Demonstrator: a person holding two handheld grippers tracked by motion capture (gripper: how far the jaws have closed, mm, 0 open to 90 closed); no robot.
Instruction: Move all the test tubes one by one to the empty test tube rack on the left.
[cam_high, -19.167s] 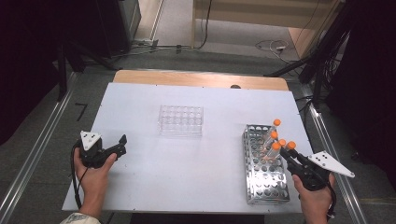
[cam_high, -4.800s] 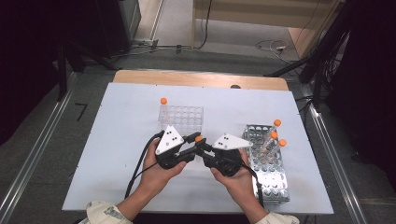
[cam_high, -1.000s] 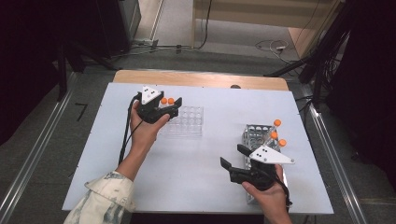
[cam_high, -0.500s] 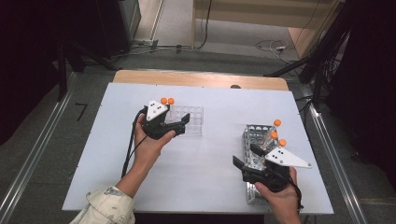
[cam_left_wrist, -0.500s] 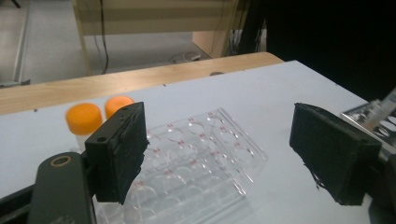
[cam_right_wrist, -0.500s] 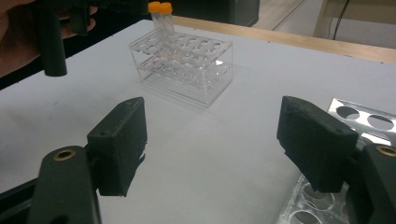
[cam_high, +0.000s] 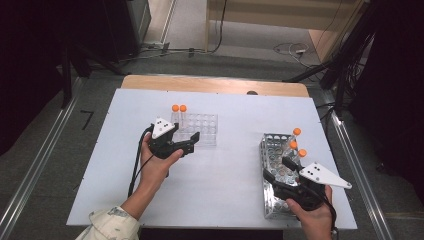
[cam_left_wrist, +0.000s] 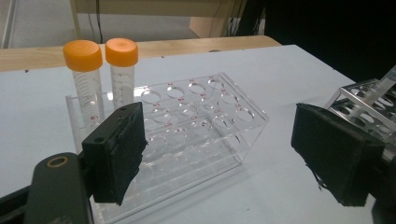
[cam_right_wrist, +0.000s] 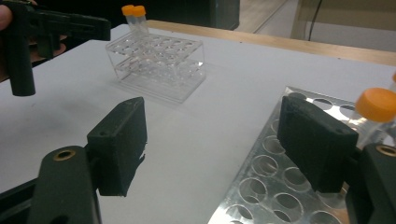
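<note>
2 orange-capped tubes (cam_high: 178, 114) upright in the far-left corner holes of the clear rack (cam_high: 198, 129), left of centre on the white bench (cam_high: 235, 165). 3 more capped tubes (cam_high: 296, 145) standing at the far right of the metal rack (cam_high: 276, 175), near the bench's right edge. Probably a transfer from metal rack to clear rack, filling from the corner outward.

Left gripper (cam_high: 192, 140) just near of the clear rack, jaws spread wide, nothing between them; in the left gripper view, pads (cam_left_wrist: 122, 154) apart with the rack behind. Right gripper (cam_high: 277, 170) low over the metal rack's near half, jaws likewise parted and empty, aimed toward the capped tubes, likely lining up for the next pick.

Plenty of bare bench between the 2 racks for a crossing. Less room at the right: metal rack close to the bench edge, its near end almost at the near edge.
</note>
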